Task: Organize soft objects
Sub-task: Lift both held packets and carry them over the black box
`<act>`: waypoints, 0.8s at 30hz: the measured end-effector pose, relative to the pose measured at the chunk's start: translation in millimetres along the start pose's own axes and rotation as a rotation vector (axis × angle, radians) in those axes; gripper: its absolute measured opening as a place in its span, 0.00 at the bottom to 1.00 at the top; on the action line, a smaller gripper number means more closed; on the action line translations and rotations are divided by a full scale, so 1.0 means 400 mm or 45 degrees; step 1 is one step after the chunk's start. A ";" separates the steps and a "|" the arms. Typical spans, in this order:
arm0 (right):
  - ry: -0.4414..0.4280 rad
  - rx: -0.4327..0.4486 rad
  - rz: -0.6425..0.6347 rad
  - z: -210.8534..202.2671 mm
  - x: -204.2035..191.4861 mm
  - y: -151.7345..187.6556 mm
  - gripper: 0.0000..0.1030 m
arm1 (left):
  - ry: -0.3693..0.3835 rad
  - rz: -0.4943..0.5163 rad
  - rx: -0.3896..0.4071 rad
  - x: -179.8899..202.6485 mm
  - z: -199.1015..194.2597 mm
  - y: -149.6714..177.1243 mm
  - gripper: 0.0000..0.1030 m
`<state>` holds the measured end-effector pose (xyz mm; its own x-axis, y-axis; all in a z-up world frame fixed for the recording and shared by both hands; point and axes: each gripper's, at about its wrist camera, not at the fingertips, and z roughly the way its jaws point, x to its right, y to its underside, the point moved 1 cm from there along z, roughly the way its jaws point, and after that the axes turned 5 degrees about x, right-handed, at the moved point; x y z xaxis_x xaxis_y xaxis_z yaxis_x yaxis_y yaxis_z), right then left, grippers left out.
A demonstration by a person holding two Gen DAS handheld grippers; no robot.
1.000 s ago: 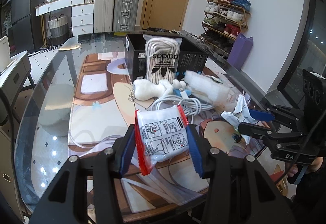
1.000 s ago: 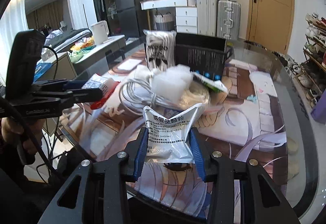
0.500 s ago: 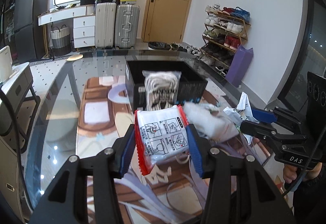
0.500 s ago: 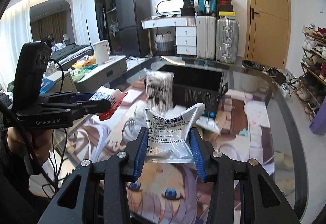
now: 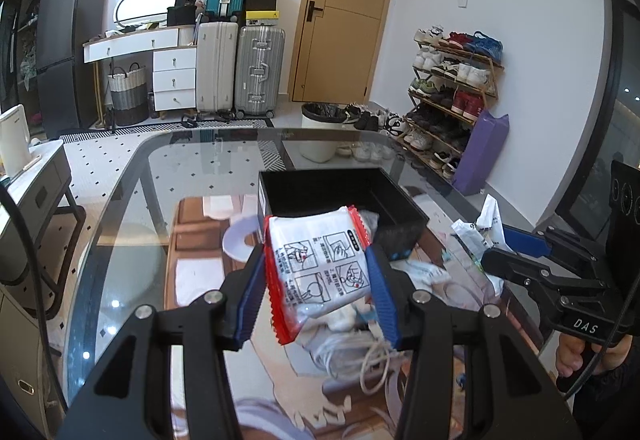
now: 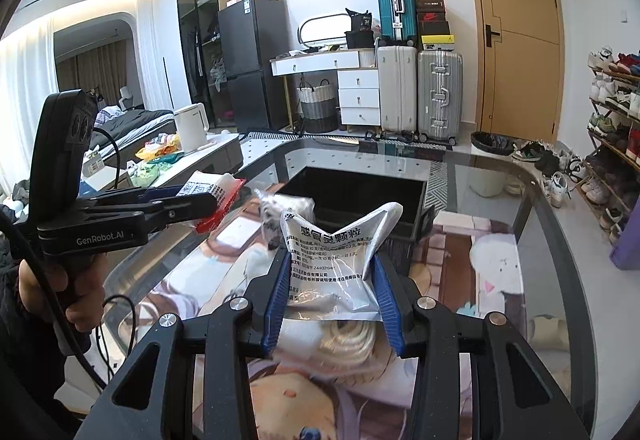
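My left gripper (image 5: pixel 318 290) pinches a limp, light, red-edged white plastic sachet (image 5: pixel 318 272) by its sides; my right gripper (image 6: pixel 332 296) pinches a crinkly, slippery silver foil pouch (image 6: pixel 336 260) likewise. Both hang just short of the open black rectangular box (image 6: pixel 352 196).

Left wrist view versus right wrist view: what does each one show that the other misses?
Only the left wrist view shows the white cable bundle and the instruction panels on the red-edged packet in the left claw. Only the right wrist view shows the white kettle and the printed face of the silver sachet in the right claw. Both show the black box and glass table.
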<state>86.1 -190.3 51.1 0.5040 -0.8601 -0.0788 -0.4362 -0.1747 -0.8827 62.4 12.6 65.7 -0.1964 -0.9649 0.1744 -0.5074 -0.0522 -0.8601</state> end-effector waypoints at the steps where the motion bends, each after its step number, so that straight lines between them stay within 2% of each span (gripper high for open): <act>1: -0.002 0.002 0.002 0.006 0.003 -0.006 0.40 | -0.002 0.000 0.003 -0.002 0.008 -0.007 0.47; 12: -0.006 0.004 0.012 0.086 0.053 -0.066 0.40 | -0.018 0.004 0.018 -0.025 0.097 -0.087 0.47; 24: -0.023 -0.002 0.008 0.181 0.076 -0.092 0.40 | -0.015 -0.004 -0.008 -0.036 0.196 -0.120 0.47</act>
<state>171.4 -175.5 47.8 0.5145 -0.8524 -0.0927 -0.4403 -0.1700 -0.8816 155.5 8.8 66.8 -0.1847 -0.9677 0.1716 -0.5134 -0.0539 -0.8565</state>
